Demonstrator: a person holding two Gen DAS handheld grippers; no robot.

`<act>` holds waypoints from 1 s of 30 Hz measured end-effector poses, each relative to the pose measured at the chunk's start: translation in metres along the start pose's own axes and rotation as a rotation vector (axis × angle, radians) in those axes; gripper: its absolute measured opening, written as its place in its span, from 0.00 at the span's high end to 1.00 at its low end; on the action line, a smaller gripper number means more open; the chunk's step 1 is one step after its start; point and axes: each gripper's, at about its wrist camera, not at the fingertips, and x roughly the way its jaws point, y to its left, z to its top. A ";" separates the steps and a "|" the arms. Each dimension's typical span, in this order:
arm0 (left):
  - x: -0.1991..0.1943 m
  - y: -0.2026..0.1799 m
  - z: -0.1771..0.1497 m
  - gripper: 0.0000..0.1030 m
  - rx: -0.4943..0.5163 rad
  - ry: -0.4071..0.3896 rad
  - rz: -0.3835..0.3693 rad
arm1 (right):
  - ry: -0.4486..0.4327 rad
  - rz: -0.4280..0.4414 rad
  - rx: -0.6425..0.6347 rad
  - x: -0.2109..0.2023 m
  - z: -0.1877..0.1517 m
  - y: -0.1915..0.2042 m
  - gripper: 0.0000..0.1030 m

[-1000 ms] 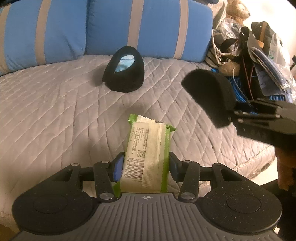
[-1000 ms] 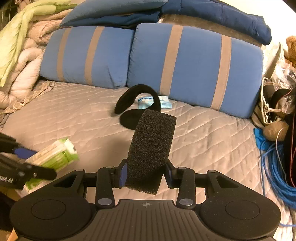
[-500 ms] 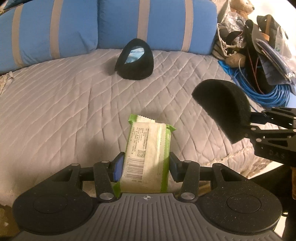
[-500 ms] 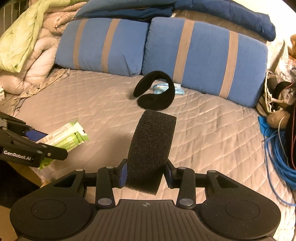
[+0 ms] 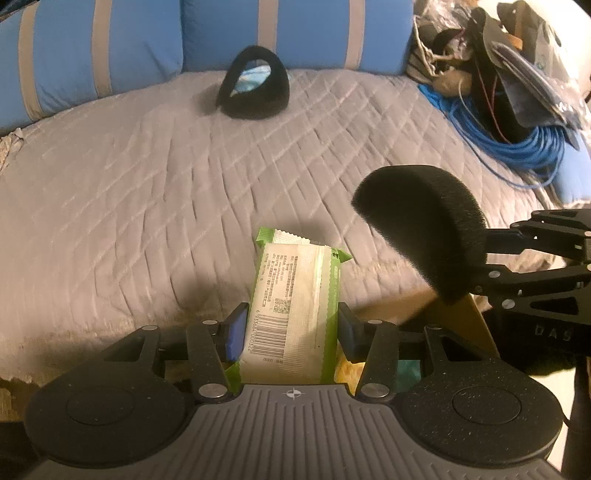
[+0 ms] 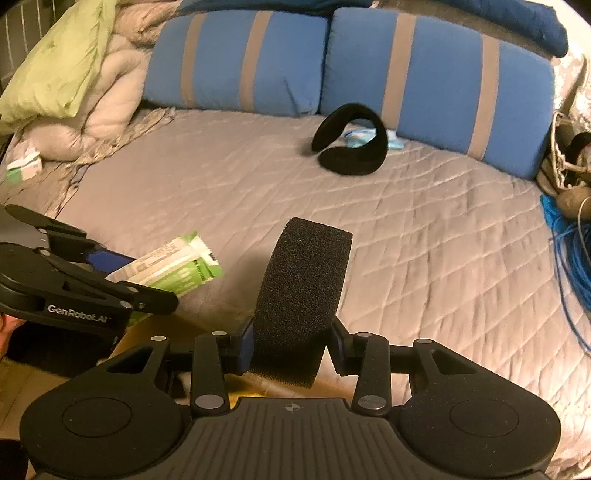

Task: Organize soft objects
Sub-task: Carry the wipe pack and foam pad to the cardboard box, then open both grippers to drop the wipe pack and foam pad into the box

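Left gripper [image 5: 291, 332] is clamping the green tissue pack [image 5: 295, 295], right gripper [image 6: 291, 343] squeezing the black foam block [image 6: 301, 295] — both light, squashy; mid-body holds are looking secure.

The left gripper [image 5: 291, 325] clamps a green-and-white plastic tissue packet [image 5: 295, 306] above the grey quilted bedspread [image 5: 147, 192]. At right, the right gripper [image 5: 476, 258] pinches a black foam sponge [image 5: 421, 225]. Black fleece earmuffs [image 5: 255, 88] lie near blue striped pillows [image 5: 295, 33].
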 end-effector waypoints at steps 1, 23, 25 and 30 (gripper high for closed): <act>0.000 -0.002 -0.003 0.54 0.006 0.009 -0.003 | 0.005 0.004 -0.002 -0.001 -0.003 0.003 0.58; 0.014 -0.008 -0.039 0.53 0.030 0.197 0.011 | 0.234 0.091 -0.001 -0.013 -0.049 0.038 0.57; 0.016 -0.009 -0.038 0.53 0.034 0.211 0.010 | 0.253 0.092 0.011 -0.010 -0.050 0.036 0.55; 0.017 -0.011 -0.037 0.43 0.036 0.201 0.009 | 0.306 0.067 -0.001 0.002 -0.051 0.036 0.17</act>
